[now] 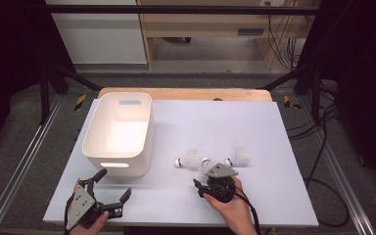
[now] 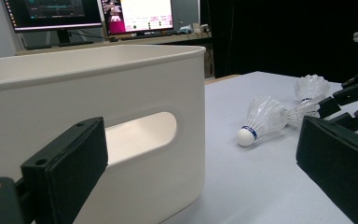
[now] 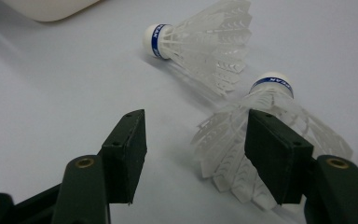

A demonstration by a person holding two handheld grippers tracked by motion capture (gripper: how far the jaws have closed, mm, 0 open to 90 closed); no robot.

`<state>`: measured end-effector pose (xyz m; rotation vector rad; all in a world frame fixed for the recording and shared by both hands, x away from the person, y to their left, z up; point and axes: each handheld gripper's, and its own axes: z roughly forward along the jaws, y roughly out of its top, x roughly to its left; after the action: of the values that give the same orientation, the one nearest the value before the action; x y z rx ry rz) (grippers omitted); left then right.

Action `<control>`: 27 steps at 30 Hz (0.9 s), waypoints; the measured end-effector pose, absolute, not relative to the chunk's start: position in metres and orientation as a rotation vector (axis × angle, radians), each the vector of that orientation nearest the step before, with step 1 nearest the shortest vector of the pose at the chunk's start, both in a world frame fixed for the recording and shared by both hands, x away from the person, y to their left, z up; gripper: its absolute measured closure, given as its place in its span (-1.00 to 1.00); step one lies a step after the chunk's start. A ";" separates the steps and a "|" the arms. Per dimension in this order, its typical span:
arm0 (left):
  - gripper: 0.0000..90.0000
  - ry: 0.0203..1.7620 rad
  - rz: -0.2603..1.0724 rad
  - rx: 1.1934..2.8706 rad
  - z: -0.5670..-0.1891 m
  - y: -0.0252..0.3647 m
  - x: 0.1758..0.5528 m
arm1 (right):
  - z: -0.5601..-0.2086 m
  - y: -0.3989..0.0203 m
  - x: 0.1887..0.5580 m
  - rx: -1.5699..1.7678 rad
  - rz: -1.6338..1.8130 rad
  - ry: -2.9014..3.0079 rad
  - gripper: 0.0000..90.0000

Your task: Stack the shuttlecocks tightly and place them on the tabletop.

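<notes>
Three white shuttlecocks with blue-banded corks lie in a row right of the table's middle: left shuttlecock (image 1: 188, 160), middle shuttlecock (image 1: 206, 162), right shuttlecock (image 1: 238, 158). My right gripper (image 1: 213, 172) reaches over the middle one from the near side. In the right gripper view the gripper (image 3: 196, 126) stands open astride that shuttlecock's skirt (image 3: 233, 149). The right pad (image 3: 275, 154) is at the feathers and the left pad (image 3: 128, 149) is well clear. The left shuttlecock (image 3: 205, 42) lies beyond. My left gripper (image 1: 113, 183) is open and empty near the front left corner.
A white plastic bin (image 1: 118, 159) with handle slots stands at the table's left, just beyond my left gripper (image 2: 203, 158); its near wall (image 2: 121, 98) looms close. The white table top (image 1: 254, 122) has bare room at the right and back. Monitors sit behind the bin.
</notes>
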<state>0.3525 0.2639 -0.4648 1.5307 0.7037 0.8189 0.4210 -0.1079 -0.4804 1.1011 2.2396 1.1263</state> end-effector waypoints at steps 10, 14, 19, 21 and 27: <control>-0.95 0.695 0.823 1.540 -0.465 0.263 0.352 | -0.486 -0.104 0.432 1.166 1.113 2.219 0.23; -0.95 0.691 0.826 1.543 -0.465 0.262 0.352 | -0.485 -0.108 0.432 1.170 1.112 2.202 0.45; -0.95 0.688 0.826 1.547 -0.465 0.262 0.352 | -0.482 -0.116 0.430 1.161 1.089 2.172 0.69; -0.94 0.689 0.825 1.549 -0.465 0.262 0.352 | -0.481 -0.118 0.429 1.158 1.088 2.160 0.79; -0.94 0.689 0.826 1.548 -0.465 0.262 0.352 | -0.479 -0.128 0.430 1.159 1.092 2.124 0.99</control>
<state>0.3517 0.2618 -0.4647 1.5479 0.6894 0.8263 0.4303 -0.1282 -0.4788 1.1591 2.1236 1.0923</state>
